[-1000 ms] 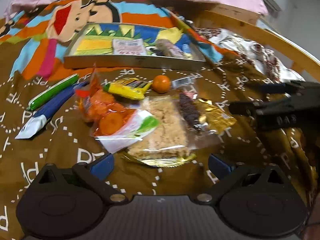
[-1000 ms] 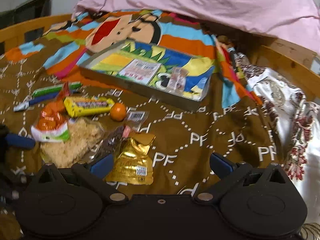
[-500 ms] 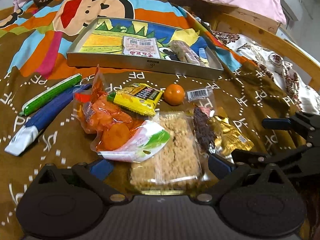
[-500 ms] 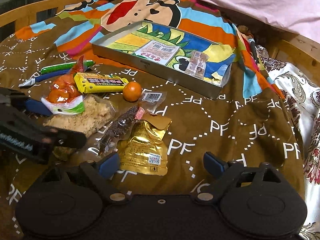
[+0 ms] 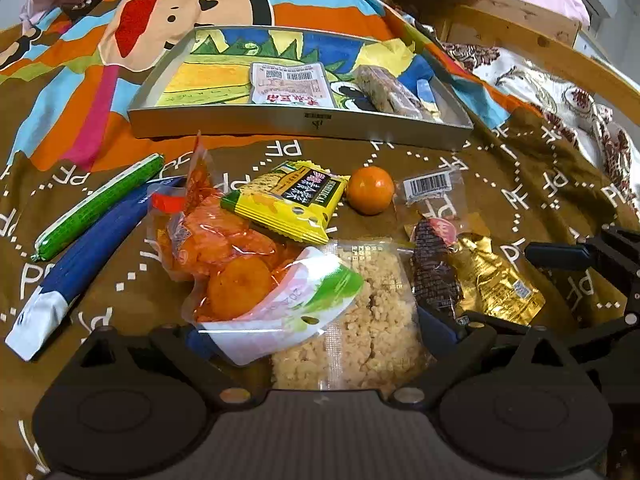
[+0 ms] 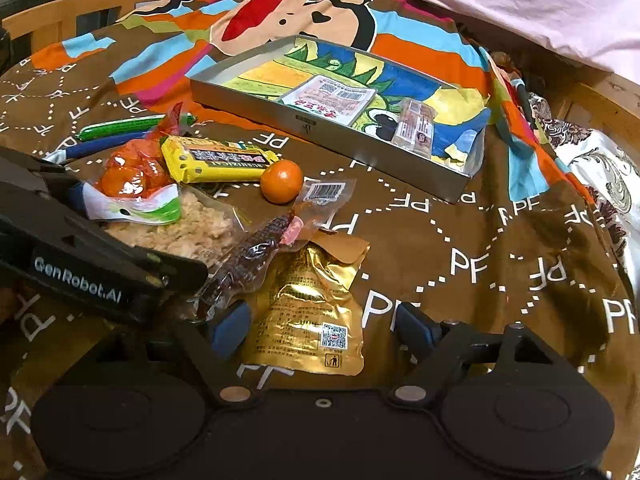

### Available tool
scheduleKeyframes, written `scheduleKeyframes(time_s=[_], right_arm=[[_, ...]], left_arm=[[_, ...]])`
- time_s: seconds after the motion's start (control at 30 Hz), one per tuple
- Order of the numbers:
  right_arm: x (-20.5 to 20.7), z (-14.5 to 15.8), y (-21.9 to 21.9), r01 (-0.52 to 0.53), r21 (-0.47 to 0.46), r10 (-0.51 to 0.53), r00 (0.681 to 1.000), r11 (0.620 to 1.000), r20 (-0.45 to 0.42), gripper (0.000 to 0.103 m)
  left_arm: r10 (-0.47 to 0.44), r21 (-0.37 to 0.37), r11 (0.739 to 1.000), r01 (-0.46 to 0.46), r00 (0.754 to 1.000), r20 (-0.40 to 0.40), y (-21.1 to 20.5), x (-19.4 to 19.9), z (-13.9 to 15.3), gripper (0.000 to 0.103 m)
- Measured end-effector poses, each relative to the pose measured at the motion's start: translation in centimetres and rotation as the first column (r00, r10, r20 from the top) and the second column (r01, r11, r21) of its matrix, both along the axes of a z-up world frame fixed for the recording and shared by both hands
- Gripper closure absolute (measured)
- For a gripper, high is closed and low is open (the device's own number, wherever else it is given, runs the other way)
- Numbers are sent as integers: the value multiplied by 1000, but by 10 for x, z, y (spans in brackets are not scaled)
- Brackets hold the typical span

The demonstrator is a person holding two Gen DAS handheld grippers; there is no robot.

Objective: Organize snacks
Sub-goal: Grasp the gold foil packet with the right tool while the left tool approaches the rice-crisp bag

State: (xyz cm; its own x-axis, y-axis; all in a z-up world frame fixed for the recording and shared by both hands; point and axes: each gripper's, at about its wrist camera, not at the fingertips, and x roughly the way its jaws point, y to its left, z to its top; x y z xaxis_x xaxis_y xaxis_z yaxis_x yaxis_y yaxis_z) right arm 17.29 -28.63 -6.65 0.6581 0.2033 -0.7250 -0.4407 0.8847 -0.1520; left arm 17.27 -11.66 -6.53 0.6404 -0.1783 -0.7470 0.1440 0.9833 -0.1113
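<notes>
A silver tray [image 5: 304, 122] lies at the back of the brown blanket, holding a white-red packet [image 5: 290, 88] and a wrapped bar [image 5: 388, 92]. In front lies a pile of snacks: an orange bag [image 5: 224, 248], a yellow pack [image 5: 288, 204], a tangerine [image 5: 370, 196], a crumbly rice cake pack [image 5: 372, 320], a dark snack in clear wrap [image 5: 434, 268] and a gold pouch [image 6: 308, 308]. My left gripper [image 5: 318, 332] is open, its fingers either side of the rice cake pack and the orange bag's end. My right gripper [image 6: 323, 327] is closing around the gold pouch, pads not pressing on it.
A green stick [image 5: 96, 208] and a blue tube [image 5: 88, 256] lie to the left of the pile. A wooden bed rail [image 5: 560, 60] curves along the right, with floral cloth [image 6: 600, 184] inside it. Pink bedding [image 6: 480, 4] is heaped behind the tray.
Both grippers came forward and lower onto the snack pile. The right jaws narrowed around the gold pouch. The left fingers now straddle the rice cake pack.
</notes>
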Motion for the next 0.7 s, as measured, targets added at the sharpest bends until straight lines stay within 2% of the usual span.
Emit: scheduleKeyframes(time_s=[0.2,0.4,0.5,0.57,0.7], right_arm=[[-4,1,4,-29,-3,29,1000,1000,-3,38],[-9,6,3,-28,-34,28,1000,999,-1,53],[-9,5,4,-30,-43,30,1000,999,7,51],[-8,3,6,-30,-46,30,999,999,14,48],[-5,3,3,-12,-10,12,1000,1000,4,51]], left_arm=[[-13,23,1000,13,1000,-8,-4,2,-1,5],[-51,23,998,51,999,-1,0,-4,3,18],[-60,15,998,59,998,13,3,-7,2,19],[-58,14,998,57,998,17,2,-7,1,15],[-56,12,998,56,998,13,0,-4,0,13]])
